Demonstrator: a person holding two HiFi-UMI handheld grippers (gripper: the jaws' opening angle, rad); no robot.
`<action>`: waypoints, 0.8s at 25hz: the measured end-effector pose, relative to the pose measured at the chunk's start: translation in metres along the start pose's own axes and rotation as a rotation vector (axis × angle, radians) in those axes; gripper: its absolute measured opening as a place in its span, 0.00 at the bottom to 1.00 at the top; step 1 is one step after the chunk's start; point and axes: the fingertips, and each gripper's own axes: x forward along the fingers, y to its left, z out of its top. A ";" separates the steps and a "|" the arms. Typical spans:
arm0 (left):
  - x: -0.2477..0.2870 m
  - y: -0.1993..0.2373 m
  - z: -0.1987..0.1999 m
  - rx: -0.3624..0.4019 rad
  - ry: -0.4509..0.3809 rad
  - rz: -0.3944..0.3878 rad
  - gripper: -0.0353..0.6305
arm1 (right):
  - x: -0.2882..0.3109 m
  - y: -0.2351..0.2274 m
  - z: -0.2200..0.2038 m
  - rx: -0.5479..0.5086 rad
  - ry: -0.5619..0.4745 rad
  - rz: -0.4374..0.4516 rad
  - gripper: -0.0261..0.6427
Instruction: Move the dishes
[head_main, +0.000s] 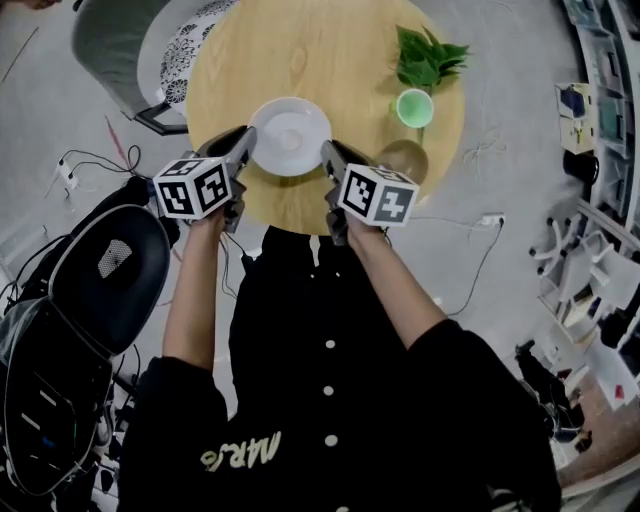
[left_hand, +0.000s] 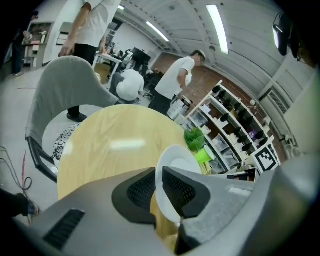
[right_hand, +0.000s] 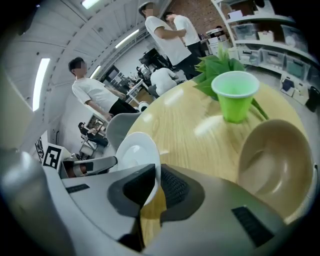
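Note:
A white plate (head_main: 290, 136) hangs over the near part of the round wooden table (head_main: 330, 60), held at both sides. My left gripper (head_main: 247, 152) is shut on its left rim, the plate (left_hand: 172, 170) seen edge-on between the pads. My right gripper (head_main: 328, 156) is shut on the right rim of the plate (right_hand: 137, 155). A tan bowl (head_main: 404, 158) sits just right of the right gripper, large in the right gripper view (right_hand: 275, 167). A green cup (head_main: 413, 107) stands beyond it.
A green leafy plant (head_main: 428, 55) lies at the table's far right. A grey chair (head_main: 130, 60) with a patterned cushion stands at the far left. A black bag (head_main: 90, 290) and cables lie on the floor at left. People stand in the background near shelves (left_hand: 235, 125).

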 end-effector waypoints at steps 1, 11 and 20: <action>0.004 -0.007 -0.002 0.012 0.017 -0.013 0.12 | -0.006 -0.006 -0.002 0.011 -0.008 -0.014 0.09; 0.035 -0.042 -0.030 0.089 0.157 -0.065 0.12 | -0.041 -0.047 -0.029 0.149 -0.039 -0.083 0.09; 0.055 -0.052 -0.056 0.134 0.243 -0.070 0.12 | -0.049 -0.071 -0.055 0.218 -0.040 -0.129 0.09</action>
